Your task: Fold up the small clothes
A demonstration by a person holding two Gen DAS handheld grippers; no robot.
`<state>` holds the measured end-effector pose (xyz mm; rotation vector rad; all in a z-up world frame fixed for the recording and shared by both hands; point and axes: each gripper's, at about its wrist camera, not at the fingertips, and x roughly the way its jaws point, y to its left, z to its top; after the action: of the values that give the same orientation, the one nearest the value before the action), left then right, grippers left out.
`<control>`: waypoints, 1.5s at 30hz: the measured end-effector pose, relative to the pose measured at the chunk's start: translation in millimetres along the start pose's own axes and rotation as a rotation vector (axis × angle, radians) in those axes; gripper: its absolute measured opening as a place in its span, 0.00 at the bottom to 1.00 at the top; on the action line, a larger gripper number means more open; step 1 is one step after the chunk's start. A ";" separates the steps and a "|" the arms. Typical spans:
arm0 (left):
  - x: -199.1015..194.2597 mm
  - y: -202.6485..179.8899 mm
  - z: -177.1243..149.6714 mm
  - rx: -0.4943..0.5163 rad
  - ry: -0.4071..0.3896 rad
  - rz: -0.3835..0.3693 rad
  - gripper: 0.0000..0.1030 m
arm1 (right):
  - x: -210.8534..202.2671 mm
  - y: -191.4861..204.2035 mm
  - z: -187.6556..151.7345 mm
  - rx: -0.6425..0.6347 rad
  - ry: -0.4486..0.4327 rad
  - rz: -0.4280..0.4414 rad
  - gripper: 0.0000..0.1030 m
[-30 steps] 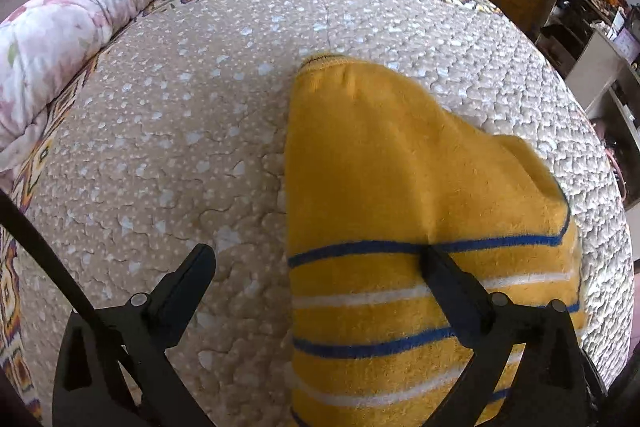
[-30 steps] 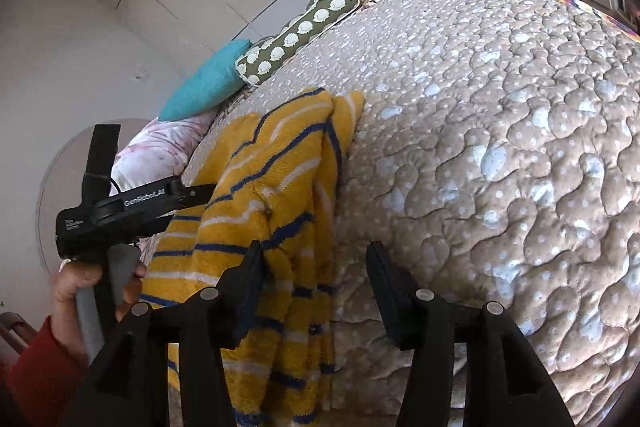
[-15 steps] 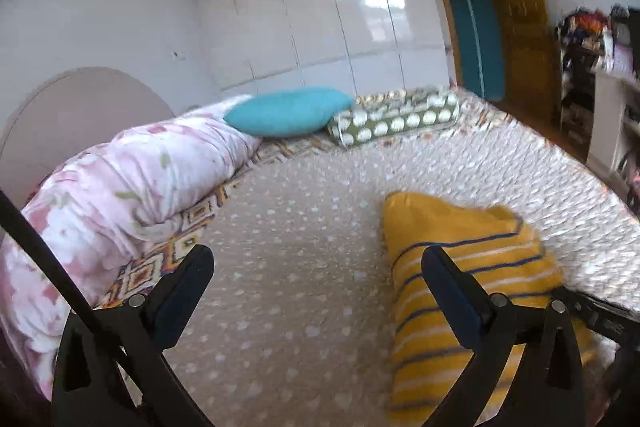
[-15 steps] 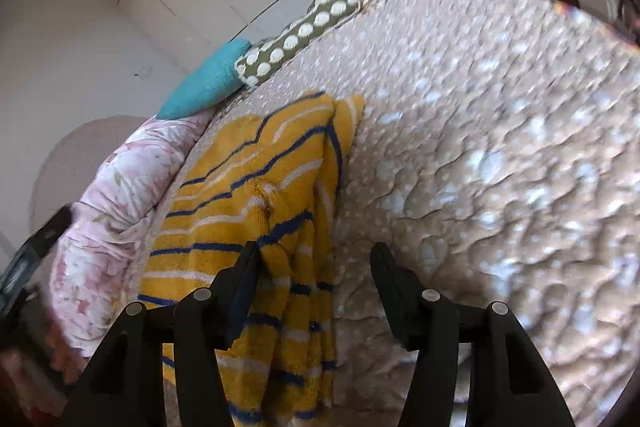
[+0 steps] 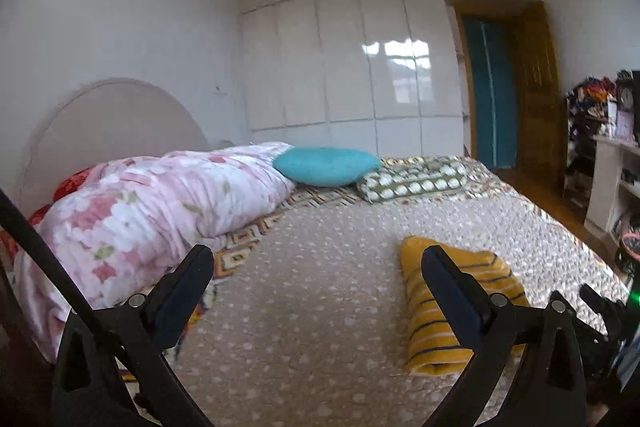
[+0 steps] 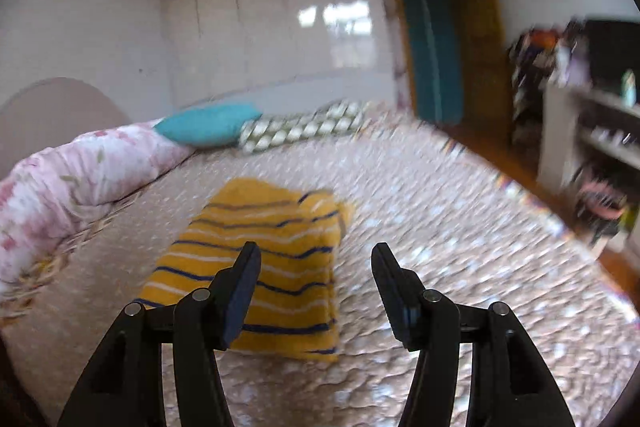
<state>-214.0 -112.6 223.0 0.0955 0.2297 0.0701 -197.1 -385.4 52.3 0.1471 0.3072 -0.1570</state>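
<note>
The folded mustard-yellow knit garment with blue and white stripes (image 6: 264, 263) lay flat on my bed's beige quilted cover (image 6: 440, 247). My left tongs (image 5: 316, 291) and right tongs (image 6: 316, 283) hung above it, both spread apart and empty. A teal cushion (image 5: 326, 166) sat by the far wall.

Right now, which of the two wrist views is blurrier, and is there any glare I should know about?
Right wrist view: motion blur smears the bedspread, the shelves and the yellow striped garment. Left wrist view: sharp, the same garment crisp. Both: a window reflection glares off the glossy white wardrobe, and fisheye distortion bends the room's edges.
</note>
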 end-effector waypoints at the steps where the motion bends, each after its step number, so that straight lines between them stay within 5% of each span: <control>1: -2.7 4.2 0.5 -0.005 -0.011 0.008 1.00 | -3.5 0.3 -1.3 0.002 -0.020 -0.013 0.60; 4: -2.9 11.9 -3.1 -0.042 -0.025 -0.014 1.00 | -5.7 -3.8 -6.3 0.025 -0.017 -0.025 0.60; 9: 18.6 -1.5 -26.4 -0.009 0.127 -0.108 1.00 | 15.2 -12.8 -22.6 0.073 0.142 0.039 0.64; 11: 20.7 -6.6 -32.3 0.000 0.128 -0.099 1.00 | 19.4 -12.0 -28.4 0.079 0.170 0.049 0.64; 24: 30.6 7.8 -33.4 -0.062 0.173 -0.027 1.00 | 21.2 -17.0 -24.6 0.089 0.163 0.016 0.69; 33: 64.4 4.9 -68.7 -0.026 0.379 -0.032 1.00 | 25.0 -9.6 -29.1 0.069 0.191 0.007 0.71; 45: 78.7 14.8 -70.5 -0.033 0.423 0.019 1.00 | 17.3 -15.7 -17.1 0.078 0.152 -0.015 0.73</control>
<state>-154.6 -85.6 138.5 0.0487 0.6498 0.1125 -188.5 -400.2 28.8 0.2349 0.4543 -0.1734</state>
